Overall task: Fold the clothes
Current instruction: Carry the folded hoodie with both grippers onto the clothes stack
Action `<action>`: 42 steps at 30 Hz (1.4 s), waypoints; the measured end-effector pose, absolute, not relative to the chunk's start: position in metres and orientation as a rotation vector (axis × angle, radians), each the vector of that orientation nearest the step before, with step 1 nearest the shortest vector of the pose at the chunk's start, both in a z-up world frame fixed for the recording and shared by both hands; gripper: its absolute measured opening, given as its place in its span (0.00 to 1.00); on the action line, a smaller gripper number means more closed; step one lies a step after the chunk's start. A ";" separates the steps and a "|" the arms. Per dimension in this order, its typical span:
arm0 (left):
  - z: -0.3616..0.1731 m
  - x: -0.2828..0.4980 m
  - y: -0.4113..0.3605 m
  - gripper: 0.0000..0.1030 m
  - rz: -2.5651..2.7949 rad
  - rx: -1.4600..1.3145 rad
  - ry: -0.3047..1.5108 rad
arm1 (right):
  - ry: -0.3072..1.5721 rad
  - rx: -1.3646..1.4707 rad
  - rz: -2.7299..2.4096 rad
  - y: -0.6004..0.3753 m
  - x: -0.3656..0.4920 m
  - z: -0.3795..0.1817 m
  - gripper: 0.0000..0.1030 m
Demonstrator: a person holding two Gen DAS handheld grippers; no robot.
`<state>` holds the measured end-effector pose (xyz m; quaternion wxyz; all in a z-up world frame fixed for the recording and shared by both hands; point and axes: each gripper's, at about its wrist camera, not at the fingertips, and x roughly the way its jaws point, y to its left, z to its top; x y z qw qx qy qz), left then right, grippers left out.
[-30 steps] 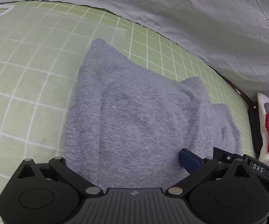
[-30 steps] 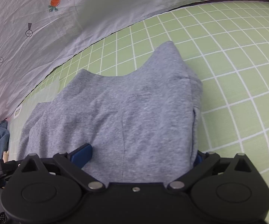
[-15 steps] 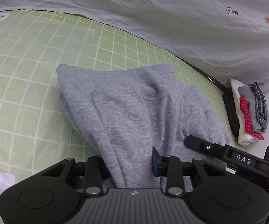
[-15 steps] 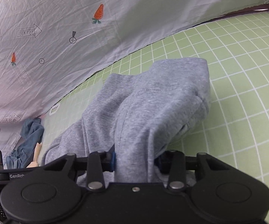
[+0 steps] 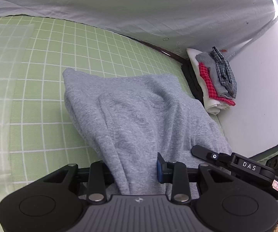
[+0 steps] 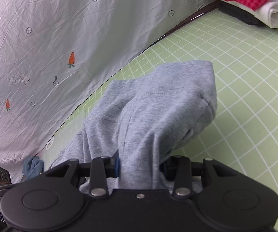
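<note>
A: Since both pairs of fingers are clamped on cloth, start there: the left gripper (image 5: 137, 171) pinches a bunch of the grey garment (image 5: 139, 112), and the right gripper (image 6: 139, 168) pinches another bunch of it.

B: And the garment itself?

A: Its near edge is raised between the two grippers, while the far part drapes down onto the green mat (image 5: 48, 81). A stack of folded clothes (image 5: 214, 81) sits beyond the garment, at the mat's far corner by the white sheet (image 5: 139, 5).

B: How should the fold go?

A: I'd judge it best to carry both held bunches level and together over the garment's far part, keeping the edge taut so no crease bunches in the middle, then lay it down square.

B: What has changed from a second ago?

A: Then the garment lay flat on the mat and both sets of jaws stood wide around its near edge. Now they have closed and lifted it.
</note>
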<state>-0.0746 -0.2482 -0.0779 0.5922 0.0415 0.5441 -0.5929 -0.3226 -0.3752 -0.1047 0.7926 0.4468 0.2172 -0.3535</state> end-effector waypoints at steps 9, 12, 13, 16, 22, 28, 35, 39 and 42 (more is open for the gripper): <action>-0.071 -0.187 -0.315 0.34 -1.600 0.216 1.236 | 0.325 1.022 -0.965 -0.371 -0.454 -0.094 0.38; -0.073 -0.240 -0.350 0.34 -1.597 0.219 1.223 | 0.323 1.035 -0.967 -0.401 -0.500 -0.096 0.38; -0.075 -0.257 -0.362 0.34 -1.589 0.211 1.229 | 0.327 1.036 -0.960 -0.415 -0.516 -0.097 0.38; -0.080 -0.303 -0.394 0.34 -1.560 0.170 1.272 | 0.347 1.040 -0.933 -0.457 -0.566 -0.092 0.38; -0.079 -0.370 -0.457 0.34 -1.528 0.057 1.395 | 0.396 1.061 -0.856 -0.536 -0.657 -0.071 0.38; -0.049 -0.408 -0.519 0.33 -1.569 0.022 1.421 | 0.498 1.109 -0.777 -0.608 -0.703 -0.025 0.37; -0.002 -0.410 -0.588 0.32 -1.606 -0.055 1.416 | 0.574 1.080 -0.694 -0.702 -0.706 0.046 0.37; 0.039 -0.394 -0.631 0.30 -1.573 -0.139 1.411 | 0.585 1.043 -0.651 -0.756 -0.690 0.089 0.36; 0.080 -0.377 -0.660 0.27 -1.590 -0.185 1.318 | 0.599 0.967 -0.629 -0.794 -0.664 0.122 0.36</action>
